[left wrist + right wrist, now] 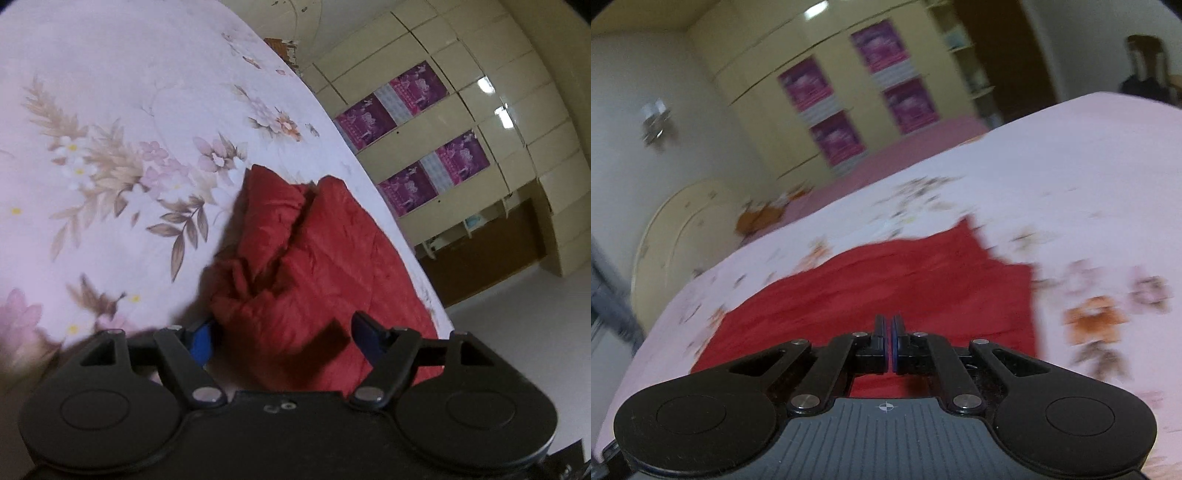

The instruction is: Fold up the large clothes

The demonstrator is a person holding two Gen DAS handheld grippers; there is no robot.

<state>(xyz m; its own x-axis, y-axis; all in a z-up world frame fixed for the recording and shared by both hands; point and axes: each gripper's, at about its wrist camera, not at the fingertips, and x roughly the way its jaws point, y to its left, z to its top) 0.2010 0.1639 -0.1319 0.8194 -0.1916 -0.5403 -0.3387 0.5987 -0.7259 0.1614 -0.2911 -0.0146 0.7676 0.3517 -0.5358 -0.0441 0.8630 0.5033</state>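
Observation:
A red garment (314,266) lies crumpled on a bed with a pale floral sheet (110,129). My left gripper (282,338) is open, its blue-padded fingers standing on either side of a bunched part of the garment's near edge. In the right wrist view the red garment (886,280) spreads flatter on the sheet (1089,184). My right gripper (889,328) is shut, pads together just above the red cloth; I see no cloth between them. That view is motion-blurred.
A cream wardrobe with purple posters (424,140) stands beyond the bed's edge; it also shows in the right wrist view (857,96). A cream headboard (676,236) is at the left. A dark chair (1145,70) stands at the far right.

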